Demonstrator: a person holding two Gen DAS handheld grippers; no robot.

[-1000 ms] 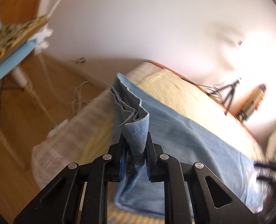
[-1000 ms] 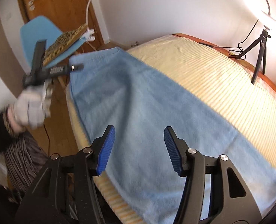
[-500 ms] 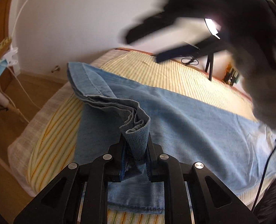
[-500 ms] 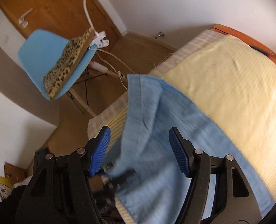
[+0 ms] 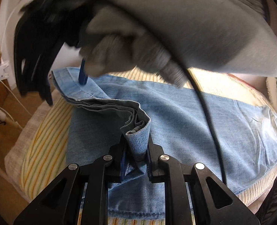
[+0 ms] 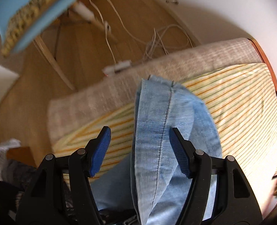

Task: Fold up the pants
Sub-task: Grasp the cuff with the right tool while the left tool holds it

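Light blue denim pants lie lengthwise on a striped yellow mattress. My left gripper is shut on a bunched corner of the leg hems and holds it lifted above the fabric. My right gripper is open, with the far hem corner of the pants lying between its blue pads, apart from them. In the left wrist view the right gripper shows blurred above the far hem, held by a gloved hand.
The mattress end drops to a wooden floor with white cables. A blue chair with a patterned cushion stands beyond it. A black cable hangs across the left wrist view.
My right gripper has swung over to the far hem corner, which now sits between its open jaws. My left gripper keeps its hold on the near hem corner.
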